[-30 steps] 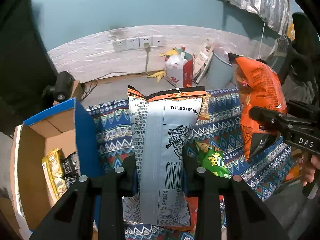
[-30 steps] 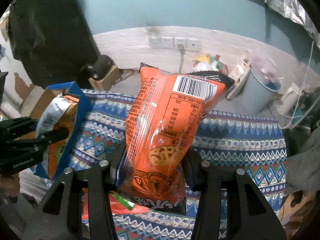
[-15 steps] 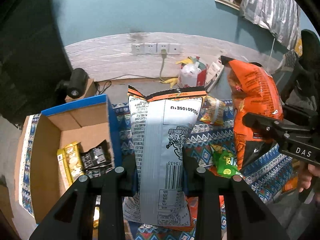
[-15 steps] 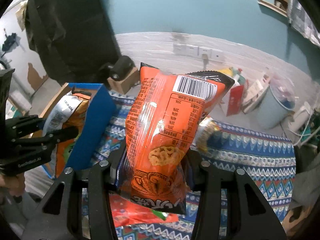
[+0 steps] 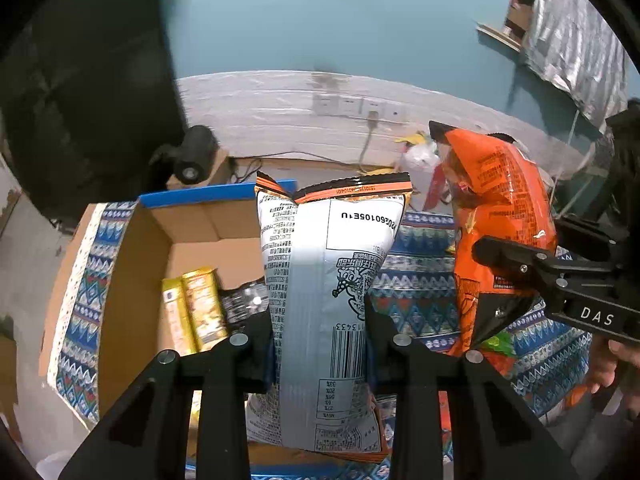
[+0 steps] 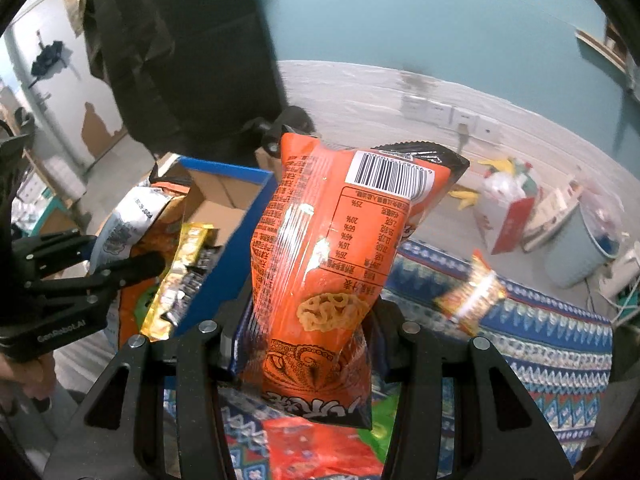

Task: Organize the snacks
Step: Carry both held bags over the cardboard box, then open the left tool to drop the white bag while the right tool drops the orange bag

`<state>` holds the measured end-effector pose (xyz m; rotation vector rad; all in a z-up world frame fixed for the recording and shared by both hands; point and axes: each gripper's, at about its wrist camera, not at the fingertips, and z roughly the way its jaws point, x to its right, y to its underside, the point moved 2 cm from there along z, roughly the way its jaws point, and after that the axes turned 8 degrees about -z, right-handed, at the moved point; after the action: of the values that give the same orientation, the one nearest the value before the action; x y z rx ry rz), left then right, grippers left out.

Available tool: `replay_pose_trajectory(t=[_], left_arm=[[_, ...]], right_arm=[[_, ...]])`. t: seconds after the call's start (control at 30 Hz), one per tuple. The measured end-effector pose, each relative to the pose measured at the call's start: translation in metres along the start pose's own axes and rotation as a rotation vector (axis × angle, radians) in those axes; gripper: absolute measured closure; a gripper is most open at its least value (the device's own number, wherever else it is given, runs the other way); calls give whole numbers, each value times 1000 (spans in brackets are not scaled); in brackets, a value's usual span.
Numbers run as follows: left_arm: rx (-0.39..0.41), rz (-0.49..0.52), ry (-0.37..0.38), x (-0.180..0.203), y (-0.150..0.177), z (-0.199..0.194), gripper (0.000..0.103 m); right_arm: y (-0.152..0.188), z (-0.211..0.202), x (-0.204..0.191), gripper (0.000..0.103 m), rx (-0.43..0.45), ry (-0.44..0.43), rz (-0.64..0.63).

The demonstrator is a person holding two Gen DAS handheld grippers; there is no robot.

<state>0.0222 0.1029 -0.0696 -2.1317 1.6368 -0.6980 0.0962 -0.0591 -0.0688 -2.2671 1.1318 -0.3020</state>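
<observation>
My left gripper point(image 5: 320, 344) is shut on a silver snack bag point(image 5: 328, 280) with an orange top, held upright over the right side of an open cardboard box point(image 5: 132, 300) with a blue rim. The box holds yellow packets point(image 5: 196, 308) and a black packet point(image 5: 244, 300). My right gripper point(image 6: 308, 344) is shut on an orange snack bag point(image 6: 332, 248), held upright just right of the box point(image 6: 224, 196). The left wrist view shows the orange bag point(image 5: 496, 208) to the right. The right wrist view shows the left gripper point(image 6: 132, 268) with the silver bag point(image 6: 124, 220).
A blue patterned cloth point(image 6: 540, 328) covers the table. A small orange packet point(image 6: 472, 292) and red and green packets point(image 6: 320, 448) lie on it. Behind stand a grey bin point(image 6: 580, 240), a red bag point(image 6: 508, 212), wall sockets point(image 5: 352, 106) and a black camera point(image 5: 192, 156).
Both grippers have moved left with their bags. The box now lies under and behind the silver bag, and the orange bag has come close to the box's right wall.
</observation>
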Motion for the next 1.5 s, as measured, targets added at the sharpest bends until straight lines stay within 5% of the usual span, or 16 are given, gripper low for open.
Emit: replay_pose_trajectory(t=[0.83,1.13,1.5], left_arm=[[-38,-196,-137,-110,6,15,70],[-43,-226,-195,-128,8,12,54],[-5,-260,-203,-149,6,-7,53]], right_arm=[[-44,60,-93,57,-45,-114,-123],[-49,82,-110,57,-73,-139,-132],[-63,104,-136,57,-91,-178,-157]])
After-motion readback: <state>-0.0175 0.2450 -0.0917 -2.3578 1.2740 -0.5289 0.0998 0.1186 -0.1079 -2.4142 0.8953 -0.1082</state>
